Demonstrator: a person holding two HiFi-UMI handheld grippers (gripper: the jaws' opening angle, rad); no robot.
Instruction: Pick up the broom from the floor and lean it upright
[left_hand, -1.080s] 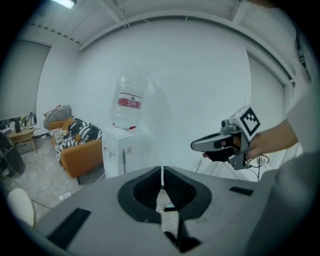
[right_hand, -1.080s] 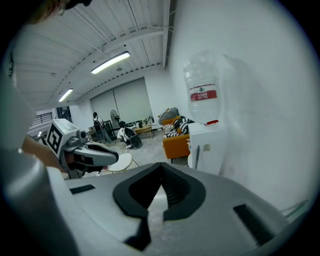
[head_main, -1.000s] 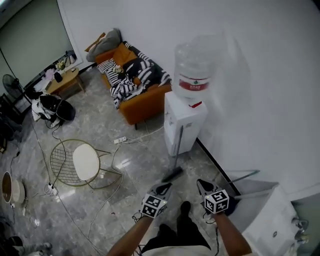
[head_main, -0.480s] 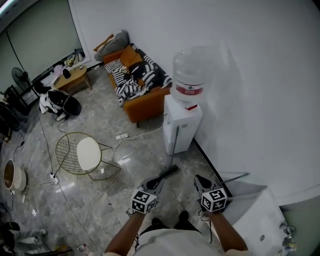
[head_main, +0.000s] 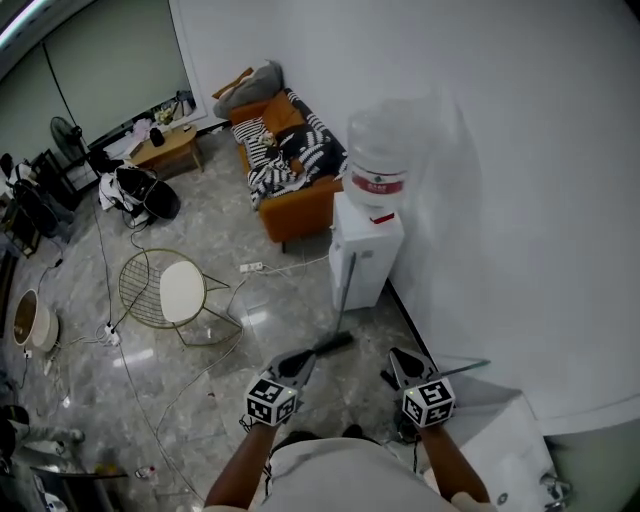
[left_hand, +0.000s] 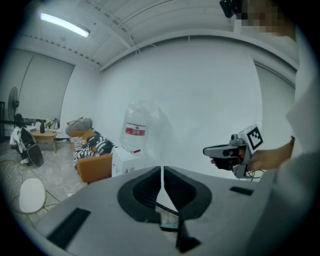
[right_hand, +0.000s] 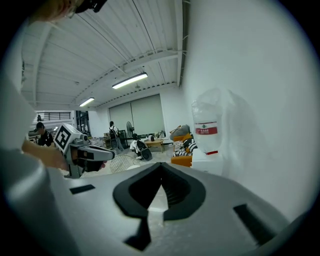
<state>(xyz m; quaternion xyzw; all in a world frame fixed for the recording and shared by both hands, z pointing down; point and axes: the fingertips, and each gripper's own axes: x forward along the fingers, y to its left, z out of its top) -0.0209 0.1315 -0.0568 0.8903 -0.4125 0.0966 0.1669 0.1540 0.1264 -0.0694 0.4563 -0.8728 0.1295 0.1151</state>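
Noting the geometry in the head view: the broom (head_main: 344, 305) stands near upright at centre frame. Its thin grey handle runs from the front of the water dispenser (head_main: 366, 250) down to a dark head on the floor (head_main: 200, 390) just below it. The long axis is close to vertical in the picture, with the top tipped slightly to the right, toward the dispenser. Whether the handle actually touches the cabinet cannot be told at this size. The left gripper (head_main: 303, 360) sits lower centre-left, with its tips just below and left of the broom head, close but apart from it. The right gripper (head_main: 398, 360) sits lower centre-right, farther from the head and nearer the white wall (head_main: 520, 200). Both point up-frame, so the broom lies ahead of them and between their lines, and the left is the nearer. In each gripper's own view the jaws are pressed together with nothing between the pads. Judgement: the broom looks already propped. Any correction would fall to the left gripper, reaching up-frame and slightly right to take the handle across its axis.
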